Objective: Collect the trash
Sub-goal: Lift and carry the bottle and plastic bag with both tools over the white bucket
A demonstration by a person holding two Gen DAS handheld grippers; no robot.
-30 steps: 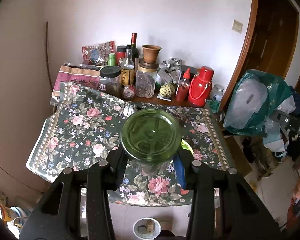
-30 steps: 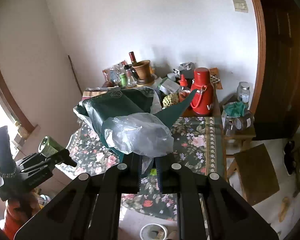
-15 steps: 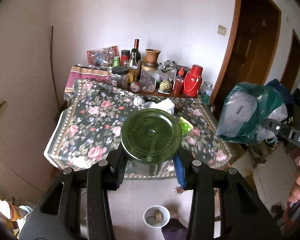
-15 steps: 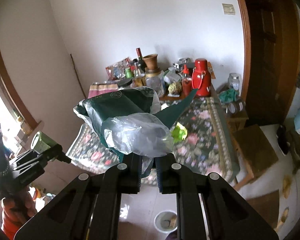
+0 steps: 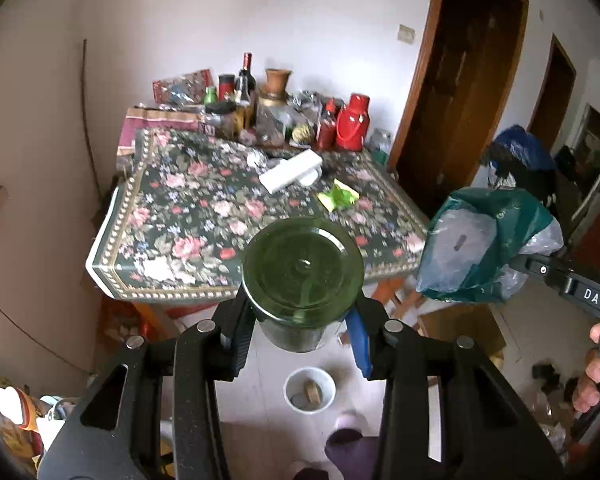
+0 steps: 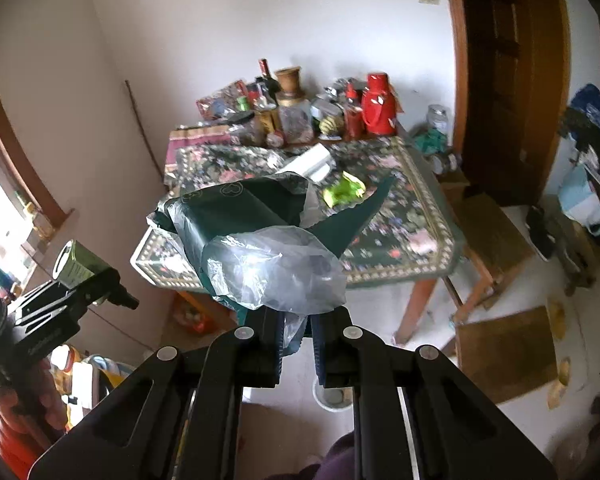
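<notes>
Left gripper (image 5: 300, 336): closed on a green glass jar (image 5: 302, 276). Both pads press the jar's sides, and its round end faces the camera. The jar is held in the air on the near side of the table (image 5: 396, 276), above the pale floor. In the right wrist view this gripper appears at the left edge, with the jar projecting from it.

Right gripper (image 6: 296, 344): jaws nearly together, pinching a bundle of plastic bags (image 6: 260, 248). The bundle consists of a dark green bag with a clear, greyish bag crumpled over its near side. It is held in the air, near the table's near edge. In the left wrist view the same bundle hangs at the right, beyond the table's right corner.

The table carries a dark floral tablecloth (image 5: 188, 216). On the cloth lie a crumpled yellow-green wrapper (image 5: 338, 197) and, just beyond it, a white box (image 5: 290, 170). Along the far edge, against the wall, stand bottles, jars and a red thermos (image 5: 354, 122).

A small white bucket (image 5: 309, 390) stands on the floor, below the jar.
</notes>
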